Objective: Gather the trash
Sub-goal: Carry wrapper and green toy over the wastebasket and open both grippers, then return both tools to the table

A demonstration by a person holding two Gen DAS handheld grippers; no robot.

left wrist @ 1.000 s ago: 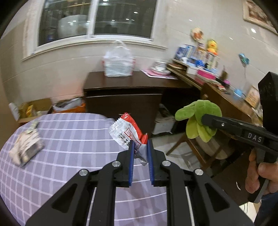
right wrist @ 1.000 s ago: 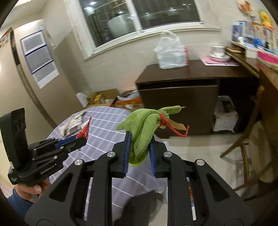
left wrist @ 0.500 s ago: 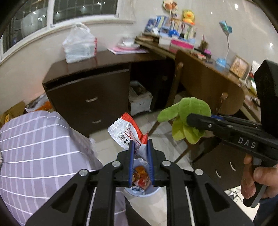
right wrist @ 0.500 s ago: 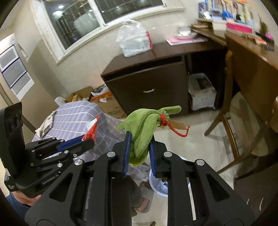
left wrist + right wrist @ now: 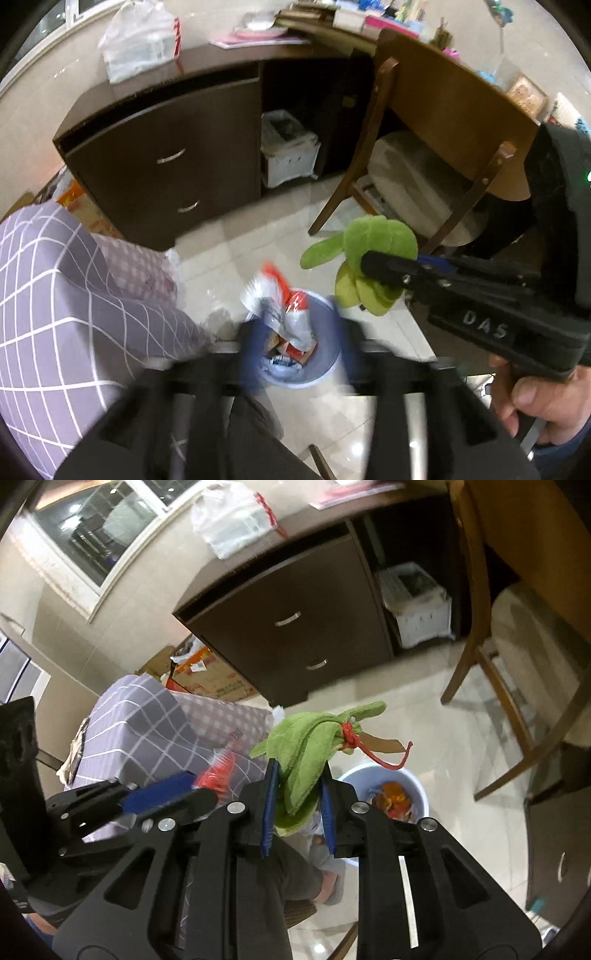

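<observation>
Releasing now: in the left wrist view your left claw (image 5: 295, 343) is motion-blurred, jaws opening, and the snack wrapper (image 5: 282, 306) sits loose between them, right above the pale blue trash bin (image 5: 325, 365) on the tiled floor. Wrapper is crinkly foil, red and white with print, near weightless and slippery, so it should drop on its own; if it clings, pinch a flat edge, not the puffed middle. Bin already holds orange and red packets. Your right claw (image 5: 373, 269) shows side-on here with the green cloth (image 5: 373, 240) bunched at its tip, beside and above the bin. Purple checked cloth (image 5: 55, 295) on the desk fills the left side.

Right wrist view: right claw (image 5: 299, 797) is opening too, but the green cloth (image 5: 306, 746) is between the pads and looks lightly caught, hanging over the gap. It's soft terry, folded, tied at one end with a red cord (image 5: 373, 753) and a tan tag. Light, limp, grippy; hold the thick fold. Trash bin (image 5: 417, 786) lies just beyond the tips, below right.
</observation>
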